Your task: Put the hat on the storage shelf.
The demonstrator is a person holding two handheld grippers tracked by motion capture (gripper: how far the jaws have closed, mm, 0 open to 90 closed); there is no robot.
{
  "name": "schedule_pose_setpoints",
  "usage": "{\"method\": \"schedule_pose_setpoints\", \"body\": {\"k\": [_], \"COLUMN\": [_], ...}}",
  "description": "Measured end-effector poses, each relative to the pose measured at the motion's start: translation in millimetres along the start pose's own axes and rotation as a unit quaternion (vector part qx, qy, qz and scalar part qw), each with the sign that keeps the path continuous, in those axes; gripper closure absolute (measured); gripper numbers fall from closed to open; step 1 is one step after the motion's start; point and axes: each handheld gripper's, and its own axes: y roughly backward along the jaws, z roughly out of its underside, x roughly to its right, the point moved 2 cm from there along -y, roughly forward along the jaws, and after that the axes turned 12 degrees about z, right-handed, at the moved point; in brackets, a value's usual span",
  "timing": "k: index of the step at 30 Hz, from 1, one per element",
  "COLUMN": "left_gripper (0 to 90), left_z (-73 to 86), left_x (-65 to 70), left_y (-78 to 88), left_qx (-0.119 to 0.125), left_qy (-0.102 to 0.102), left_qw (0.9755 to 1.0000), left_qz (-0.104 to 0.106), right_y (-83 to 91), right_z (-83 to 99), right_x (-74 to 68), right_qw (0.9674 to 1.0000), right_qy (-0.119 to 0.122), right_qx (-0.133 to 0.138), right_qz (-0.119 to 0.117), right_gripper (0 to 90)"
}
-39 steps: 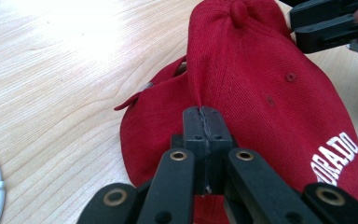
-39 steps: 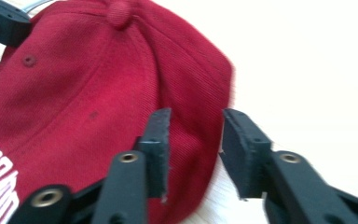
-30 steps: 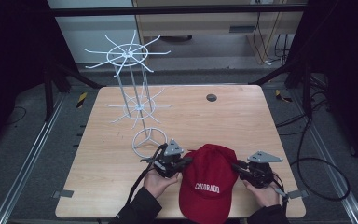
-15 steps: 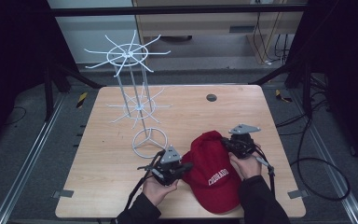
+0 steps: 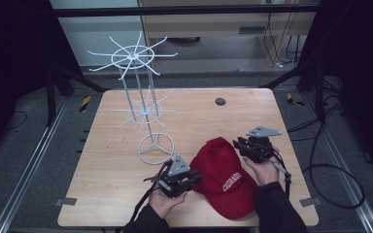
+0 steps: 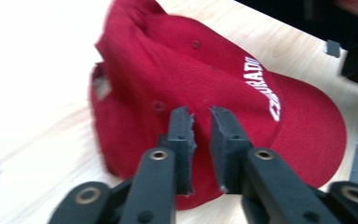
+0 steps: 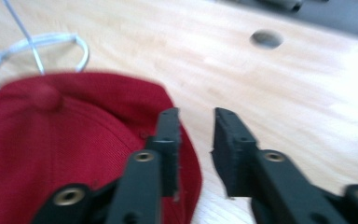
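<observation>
We are working a red cap [image 5: 226, 177] that is lying crown-up on the near part of the wooden table [image 5: 107, 165], its brim pointing toward our right forearm and its rounded back toward the white wire rack [image 5: 143, 114], which is standing just beyond it on a ring base. We are holding the left gripper [image 5: 190, 177] low at the cap's left flank, and in the left gripper view its jaws have just been opening: they are standing a little apart in front of the red cloth [image 6: 214, 84], with a narrow gap between the pads and, as far as we can tell, no fabric pinched there. We are keeping the right gripper [image 5: 243, 145] at the cap's far right edge; in the right gripper view its jaws have likewise just been parting, with bare wood showing between them and the cap's rim [image 7: 121, 126] lying under and beside the left jaw rather than gripped. We judge that we are flanking the cap on two sides so that we can take fresh bites on its edge, probably to lift it toward the rack's arms; the loose crown is sagging, so it is likely needing support from both sides
</observation>
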Motion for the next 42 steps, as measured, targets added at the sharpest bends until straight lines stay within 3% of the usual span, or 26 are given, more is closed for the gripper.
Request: {"method": "schedule_pose_setpoints", "body": {"k": [6,13,19,23,29,32,33,35,38,39,40,41,42], "left_gripper": [57.3,46.8,39.7,38.4,36.4,36.5,36.5,36.6,37.1,37.1,37.5,37.5,37.8], "left_z": [7.9,38.7,65.6,77.9,92.0,96.8,96.8,99.0,100.8,101.5,101.7,101.8,101.8], "left_x": [-6.2,-33.8,-61.2,-78.8,-103.4,-110.5,-110.5,-114.8,-117.1,-117.9,-118.2,-118.3,-118.2], "left_y": [39.0,85.0,115.5,131.5,149.9,157.7,157.7,159.5,159.6,159.8,159.8,159.7,159.7], "left_qx": [0.004,0.007,0.014,0.024,0.040,0.044,0.044,0.041,0.039,0.038,0.038,0.038,0.037], "left_qy": [-0.017,0.007,0.041,0.069,0.108,0.112,0.112,0.117,0.122,0.122,0.123,0.123,0.122], "left_qw": [0.9987,0.9944,0.9878,0.9833,0.9731,0.9691,0.9691,0.9669,0.9663,0.9661,0.9662,0.9662,0.9662], "left_qz": [-0.047,-0.105,-0.150,-0.166,-0.199,-0.215,-0.215,-0.223,-0.223,-0.225,-0.223,-0.223,-0.224], "right_y": [35.9,50.6,43.0,33.7,14.8,1.5,1.5,-14.6,-22.6,-25.8,-31.5,-31.5,-33.9], "right_z": [-3.4,-7.3,-14.5,-18.9,-22.4,-20.6,-20.6,-18.2,-15.3,-13.2,-7.3,-7.3,-3.0], "right_x": [1.0,-24.3,-56.9,-77.5,-103.3,-110.5,-110.5,-113.9,-114.6,-114.7,-113.6,-113.6,-112.2], "right_qw": [0.9992,0.9987,0.9987,0.9984,0.9987,0.9990,0.9990,0.9990,0.9984,0.9981,0.9969,0.9969,0.9958], "right_qy": [-0.012,-0.012,0.010,0.015,0.033,0.032,0.032,0.031,0.030,0.028,0.027,0.027,0.020], "right_qx": [0.038,0.041,0.024,0.014,-0.002,-0.017,-0.017,-0.032,-0.046,-0.052,-0.070,-0.070,-0.085], "right_qz": [-0.005,-0.026,-0.043,-0.053,-0.039,-0.025,-0.025,0.004,0.015,0.018,0.025,0.025,0.026], "right_gripper": [56.8,43.2,32.3,27.7,19.4,16.6,16.6,17.1,20.5,23.9,35.6,35.6,47.6]}}
